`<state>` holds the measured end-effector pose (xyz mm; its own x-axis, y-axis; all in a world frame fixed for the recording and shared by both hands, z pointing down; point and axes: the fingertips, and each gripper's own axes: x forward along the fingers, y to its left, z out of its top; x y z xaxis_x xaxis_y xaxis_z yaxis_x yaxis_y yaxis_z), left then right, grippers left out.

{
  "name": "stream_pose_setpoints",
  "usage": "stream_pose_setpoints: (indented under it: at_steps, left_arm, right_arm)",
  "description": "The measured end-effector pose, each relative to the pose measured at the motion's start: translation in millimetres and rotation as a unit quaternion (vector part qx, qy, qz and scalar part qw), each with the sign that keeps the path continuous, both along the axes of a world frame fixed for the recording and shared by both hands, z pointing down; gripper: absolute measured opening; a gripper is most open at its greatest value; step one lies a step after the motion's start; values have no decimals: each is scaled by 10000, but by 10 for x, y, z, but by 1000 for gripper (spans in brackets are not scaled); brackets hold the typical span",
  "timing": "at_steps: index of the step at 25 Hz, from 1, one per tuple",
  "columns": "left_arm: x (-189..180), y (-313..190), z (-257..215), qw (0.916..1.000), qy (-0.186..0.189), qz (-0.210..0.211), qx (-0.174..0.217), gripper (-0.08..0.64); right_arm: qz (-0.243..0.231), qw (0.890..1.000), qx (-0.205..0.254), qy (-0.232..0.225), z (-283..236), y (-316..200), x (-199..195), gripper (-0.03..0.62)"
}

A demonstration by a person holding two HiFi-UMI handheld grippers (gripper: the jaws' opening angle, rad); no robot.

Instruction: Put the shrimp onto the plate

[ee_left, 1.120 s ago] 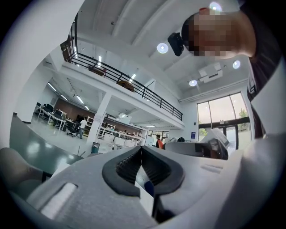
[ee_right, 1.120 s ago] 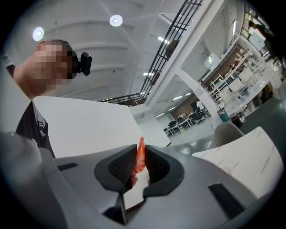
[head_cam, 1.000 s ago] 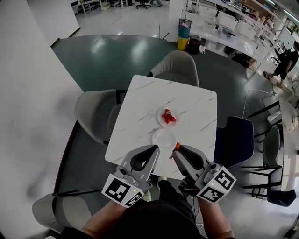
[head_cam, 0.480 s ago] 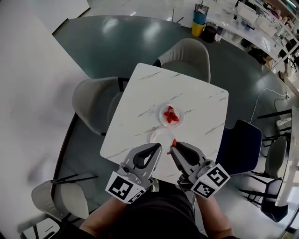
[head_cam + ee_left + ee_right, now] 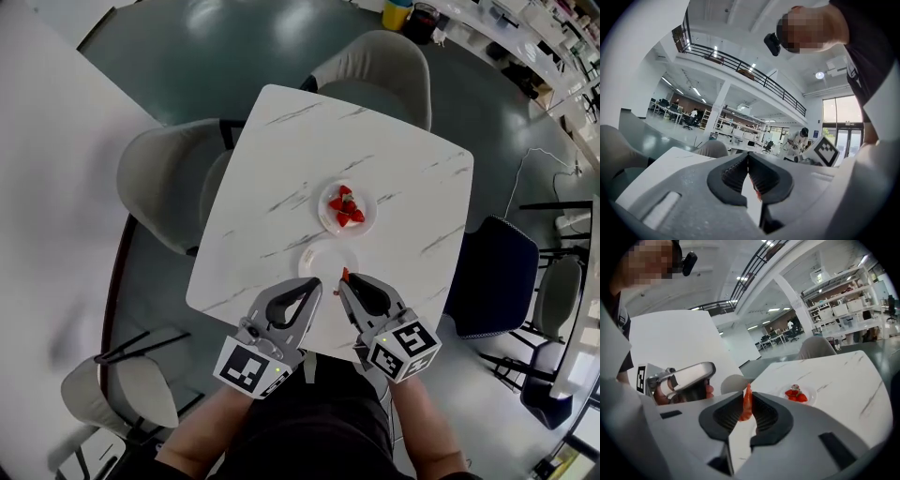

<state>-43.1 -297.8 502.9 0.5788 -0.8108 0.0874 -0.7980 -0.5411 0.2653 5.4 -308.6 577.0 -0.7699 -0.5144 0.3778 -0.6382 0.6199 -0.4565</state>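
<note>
In the head view, my right gripper (image 5: 345, 280) is shut on an orange shrimp (image 5: 345, 275) at the near rim of an empty white plate (image 5: 324, 261). Beyond that plate, a second white plate (image 5: 364, 221) carries several red shrimp (image 5: 345, 207). The right gripper view shows the shrimp (image 5: 747, 405) upright between the ribbed pads (image 5: 764, 414), its tail sticking up past the tips. The far plate of shrimp (image 5: 797, 394) is also seen there. My left gripper (image 5: 313, 287) hovers beside the right one over the table's near edge, its tips (image 5: 748, 156) touching with nothing held.
The plates rest on a white marble table (image 5: 281, 169). Grey chairs stand at its far side (image 5: 380, 61) and left side (image 5: 164, 187), a dark blue chair (image 5: 492, 277) on the right. Another grey chair (image 5: 122, 398) is at lower left. Dark floor surrounds the table.
The head view has swung, so the table now fills more of the frame. Both grippers have edged forward over the near edge; the right one still grips the shrimp.
</note>
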Motion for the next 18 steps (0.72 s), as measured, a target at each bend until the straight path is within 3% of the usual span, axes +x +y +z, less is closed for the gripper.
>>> stream_pose_setpoints:
  at_steps: [8,18]
  left_arm:
    - [20,-56,512,9992,13,274,-282,8]
    - [-102,-150,849,9984,-76,308,-469,8]
  right_arm:
    - [43,9939,-321,1054,909,-75,13,60]
    - [-427,9724,-527,2234,1602,-95,-110,60]
